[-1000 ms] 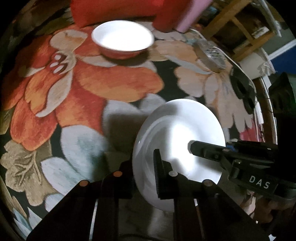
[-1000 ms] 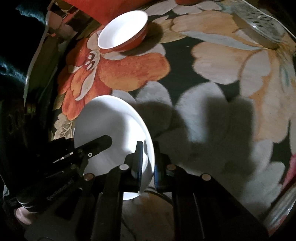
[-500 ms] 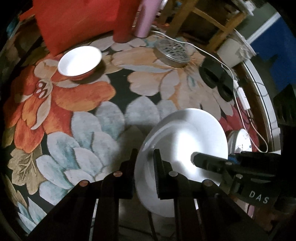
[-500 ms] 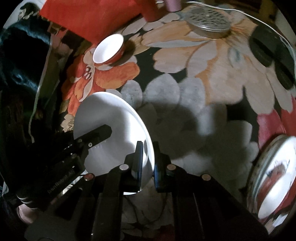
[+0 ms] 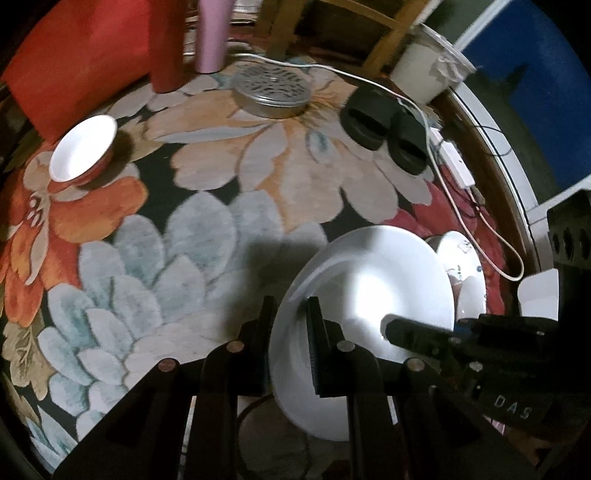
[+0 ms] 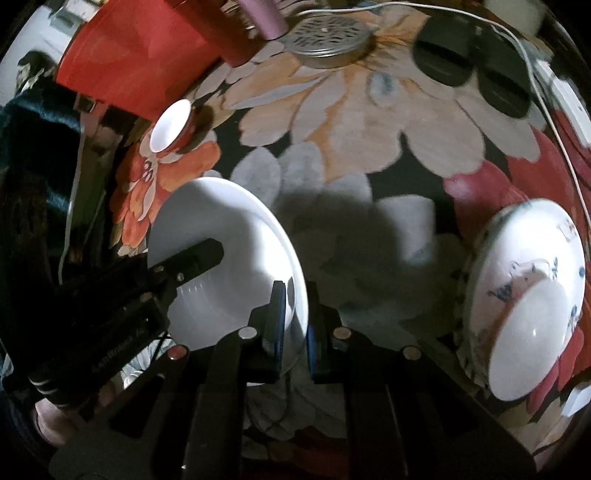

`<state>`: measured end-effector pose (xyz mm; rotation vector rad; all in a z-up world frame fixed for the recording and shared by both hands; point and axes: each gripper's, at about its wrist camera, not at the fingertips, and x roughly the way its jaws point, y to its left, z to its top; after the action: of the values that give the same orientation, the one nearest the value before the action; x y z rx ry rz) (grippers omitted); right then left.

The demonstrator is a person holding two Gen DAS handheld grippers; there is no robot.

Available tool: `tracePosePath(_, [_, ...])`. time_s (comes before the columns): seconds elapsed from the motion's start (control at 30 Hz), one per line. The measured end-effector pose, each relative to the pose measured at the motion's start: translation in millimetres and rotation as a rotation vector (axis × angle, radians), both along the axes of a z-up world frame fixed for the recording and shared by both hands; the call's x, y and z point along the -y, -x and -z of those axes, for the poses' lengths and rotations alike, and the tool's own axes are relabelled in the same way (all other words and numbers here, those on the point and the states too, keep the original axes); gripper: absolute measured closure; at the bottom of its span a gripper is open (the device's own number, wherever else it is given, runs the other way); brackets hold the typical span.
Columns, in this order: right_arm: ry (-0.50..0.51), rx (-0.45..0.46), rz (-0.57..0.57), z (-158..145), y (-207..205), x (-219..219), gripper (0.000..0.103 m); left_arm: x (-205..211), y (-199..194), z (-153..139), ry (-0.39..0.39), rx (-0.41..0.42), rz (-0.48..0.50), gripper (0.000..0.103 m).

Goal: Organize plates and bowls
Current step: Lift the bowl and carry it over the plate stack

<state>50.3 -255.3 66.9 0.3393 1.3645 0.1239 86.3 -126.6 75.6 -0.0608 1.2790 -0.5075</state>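
Note:
A plain white plate [image 5: 369, 295] hangs above the flowered rug, held at opposite rims by both grippers. My left gripper [image 5: 290, 314] is shut on its left rim, and my right gripper [image 6: 295, 291] is shut on its right rim [image 6: 299, 295]. The plate [image 6: 229, 258] is tilted. A stack of patterned plates and a white bowl [image 6: 524, 302] lies on the rug at the right, partly hidden behind the held plate in the left wrist view [image 5: 461, 266]. A red bowl with white inside [image 5: 83, 153] sits far left on the rug, also in the right wrist view [image 6: 170, 127].
A round metal perforated lid [image 5: 271, 88], a pair of black slippers [image 5: 384, 129], a white cable with power strip [image 5: 452, 162], a red cylinder [image 5: 166, 44], a pink bottle [image 5: 212, 33] and a red cushion [image 5: 77, 62] lie at the rug's far side. A white bin [image 5: 428, 70] stands beyond.
Both grippers have carried the white plate up and to the right, away from the red bowl. The stack of patterned dishes has come into view at the right.

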Motion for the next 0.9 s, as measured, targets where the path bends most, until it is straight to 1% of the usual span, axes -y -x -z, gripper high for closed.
tracePosePath(0.23, [-0.005,-0.016,0.053,1,17,27,0.093,34,5,-3,0.015,0.011,0.049,0.089])
tracePosePath(0.57, [0.006,0.002,0.119,-7,29,65,0.093,75,12,-2,0.033,0.008,0.104,0.089])
tracePosePath(0.9, [0.054,0.004,0.234,-11,51,124,0.093,143,29,6,0.053,-0.014,0.226,0.089])
